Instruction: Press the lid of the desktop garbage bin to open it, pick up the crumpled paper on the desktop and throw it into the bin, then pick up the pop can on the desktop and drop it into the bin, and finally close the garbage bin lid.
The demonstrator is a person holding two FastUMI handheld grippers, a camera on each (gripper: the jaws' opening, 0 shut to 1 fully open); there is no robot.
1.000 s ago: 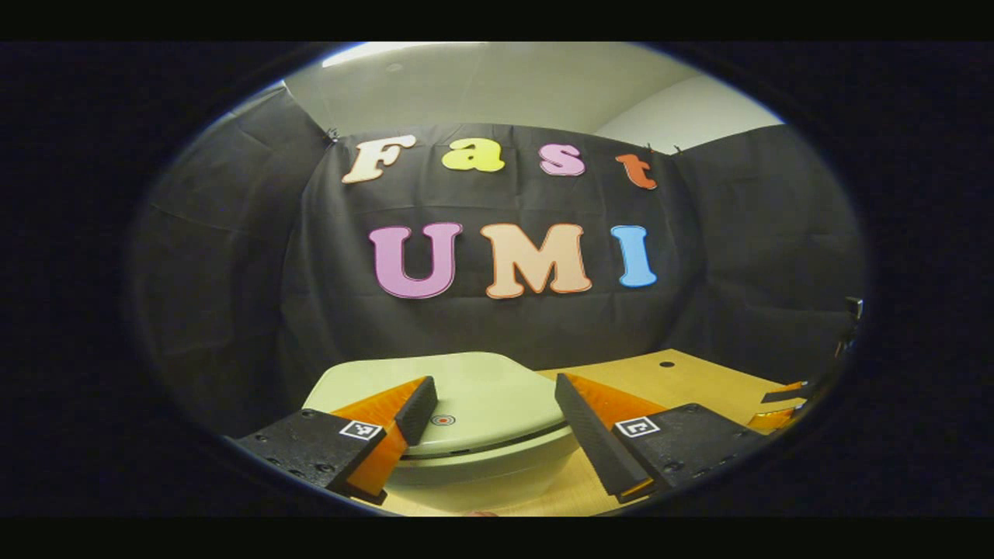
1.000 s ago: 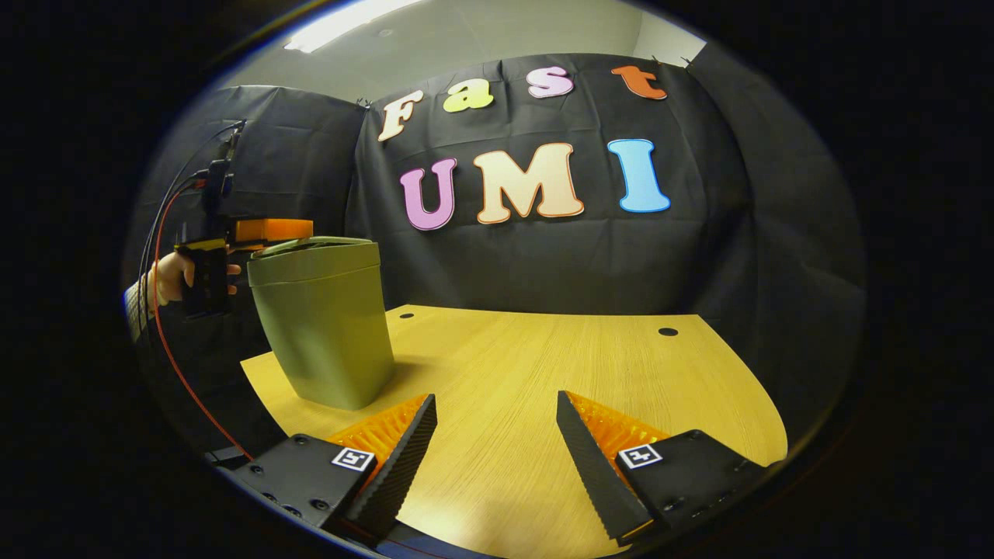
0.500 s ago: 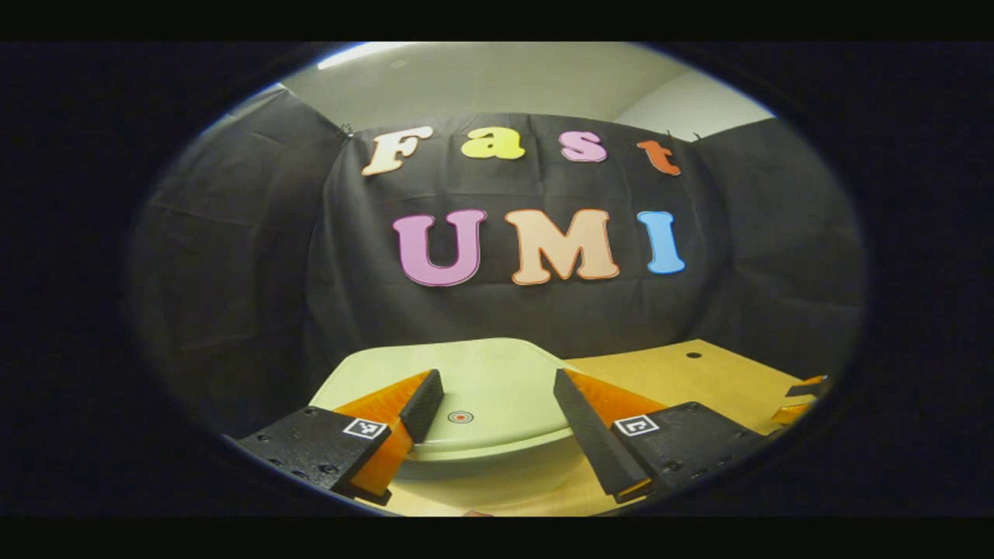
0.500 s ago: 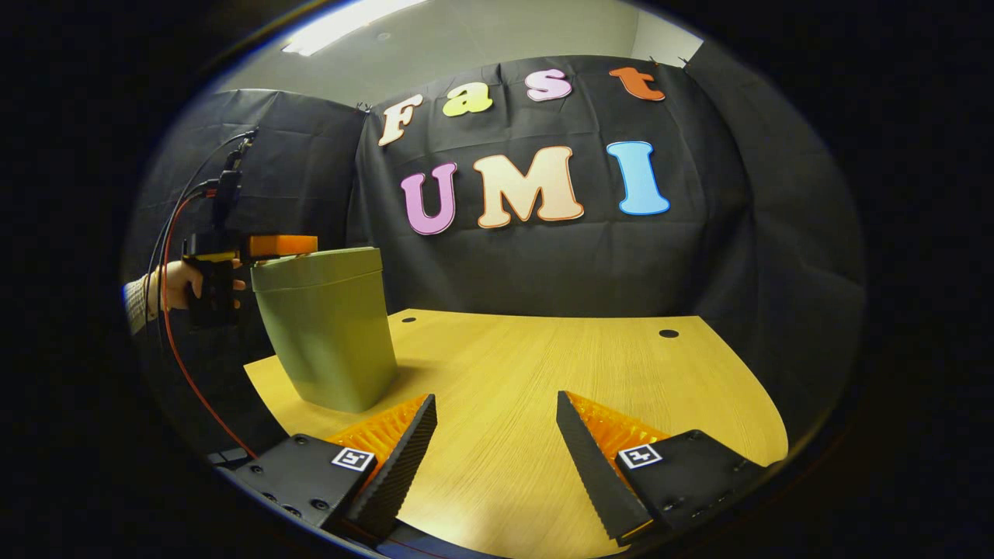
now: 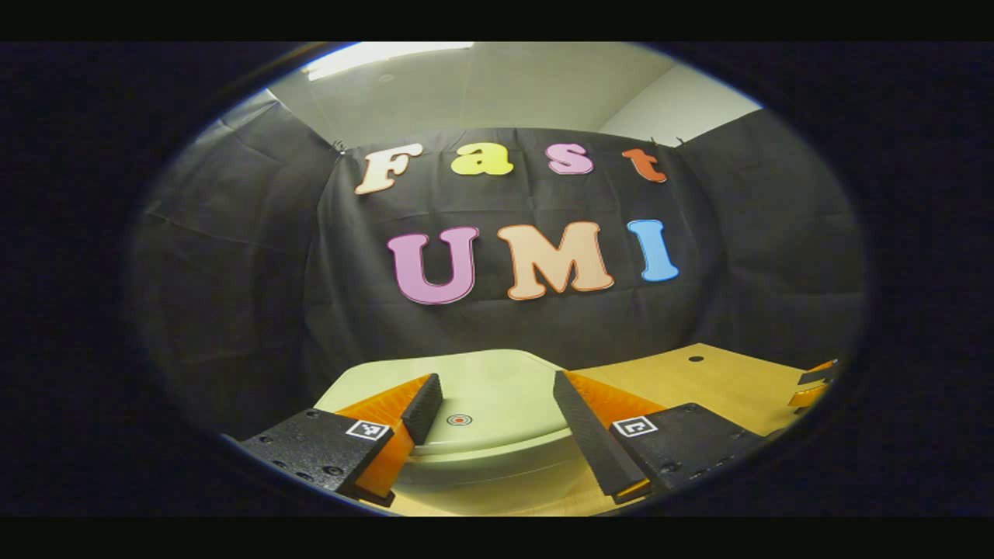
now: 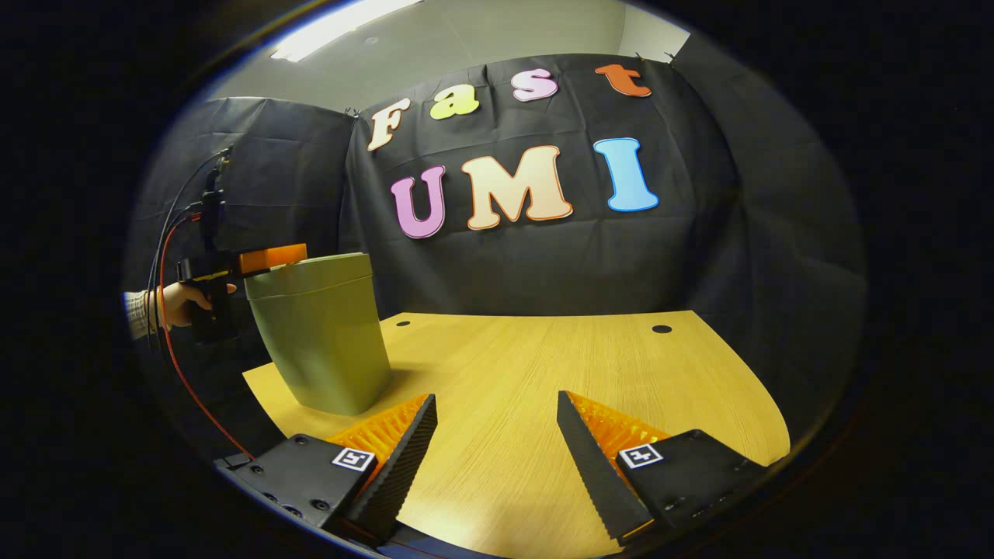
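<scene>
Left gripper view: the left gripper (image 5: 497, 404) hangs just above the garbage bin (image 5: 497, 466) with its fingers spread apart, holding nothing. Directly between and below the fingers lies the pale green lid (image 5: 481, 388), down flat on the bin, with a small red round mark (image 5: 460, 420) on it. Beyond the right finger the wooden desk (image 5: 699, 380) stretches away.

Right gripper view: the right gripper (image 6: 497, 435) is likewise spread and unloaded, low over bare desk (image 6: 543, 373). Far off to its left stands the bin (image 6: 322, 334), with the left gripper (image 6: 268, 258) at its top edge, held by a hand (image 6: 180, 299).
</scene>
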